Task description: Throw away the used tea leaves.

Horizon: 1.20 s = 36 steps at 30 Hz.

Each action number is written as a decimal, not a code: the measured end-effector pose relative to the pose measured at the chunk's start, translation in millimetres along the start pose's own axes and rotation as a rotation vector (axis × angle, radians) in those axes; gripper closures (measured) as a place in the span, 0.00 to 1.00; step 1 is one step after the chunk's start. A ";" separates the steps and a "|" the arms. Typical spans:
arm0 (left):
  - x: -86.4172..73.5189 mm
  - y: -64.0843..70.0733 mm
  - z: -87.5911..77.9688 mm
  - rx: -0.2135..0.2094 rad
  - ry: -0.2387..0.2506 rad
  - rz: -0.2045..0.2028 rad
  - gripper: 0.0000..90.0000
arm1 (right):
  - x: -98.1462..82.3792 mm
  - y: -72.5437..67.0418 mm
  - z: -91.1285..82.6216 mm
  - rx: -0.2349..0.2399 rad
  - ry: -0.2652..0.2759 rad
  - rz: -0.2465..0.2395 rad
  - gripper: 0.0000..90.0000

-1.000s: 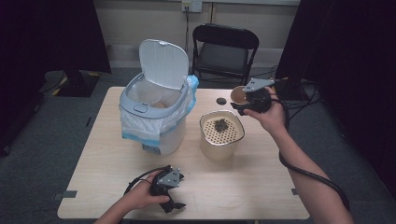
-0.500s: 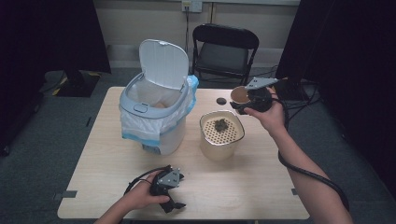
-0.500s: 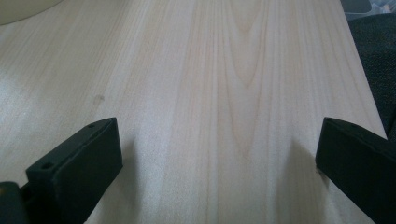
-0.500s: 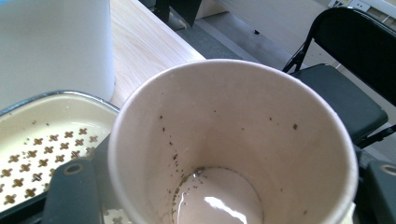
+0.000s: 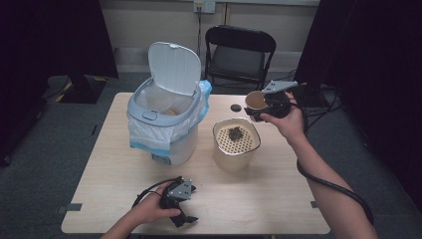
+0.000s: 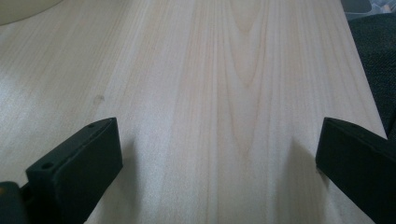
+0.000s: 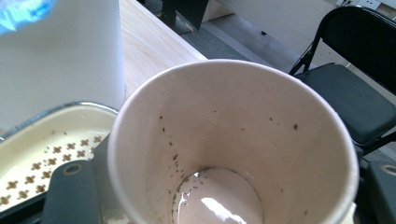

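My right gripper is shut on a paper cup, held in the air just behind and to the right of a cream container. In the right gripper view the cup shows a little pale liquid and dark specks inside, with a black jaw on each side of it. The container has a perforated strainer top with a dark clump of dregs on it. My left gripper lies on the table near the front edge. Its jaws stand wide apart, open over bare wood.
A white bin with its lid up and a blue-edged liner stands at the left of the table. A small black cap lies behind the container. A black folding chair stands beyond the far edge.
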<state>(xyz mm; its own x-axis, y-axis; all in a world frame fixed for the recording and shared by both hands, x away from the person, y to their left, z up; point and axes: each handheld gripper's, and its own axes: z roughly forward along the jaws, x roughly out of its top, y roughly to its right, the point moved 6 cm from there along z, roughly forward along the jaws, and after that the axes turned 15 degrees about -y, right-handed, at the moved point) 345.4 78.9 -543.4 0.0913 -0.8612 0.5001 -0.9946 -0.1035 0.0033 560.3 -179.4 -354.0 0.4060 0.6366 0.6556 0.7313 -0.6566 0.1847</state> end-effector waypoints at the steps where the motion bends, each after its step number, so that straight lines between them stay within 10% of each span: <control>1: 0.0 0.0 0.0 0.000 0.001 0.000 0.00 | 1.0 0.0 -0.7 -0.002 -0.001 -0.002 0.27; 36: 0.9 0.0 0.4 -0.003 0.012 0.004 0.00 | 42.5 -20.7 -20.1 0.093 0.015 -0.013 0.27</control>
<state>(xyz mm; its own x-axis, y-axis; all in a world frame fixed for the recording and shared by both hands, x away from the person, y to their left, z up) 345.5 77.9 -543.3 0.0872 -0.8557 0.5101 -0.9951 -0.0988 0.0044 551.4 -146.9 -315.2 0.3879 0.6385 0.6647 0.7849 -0.6069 0.1250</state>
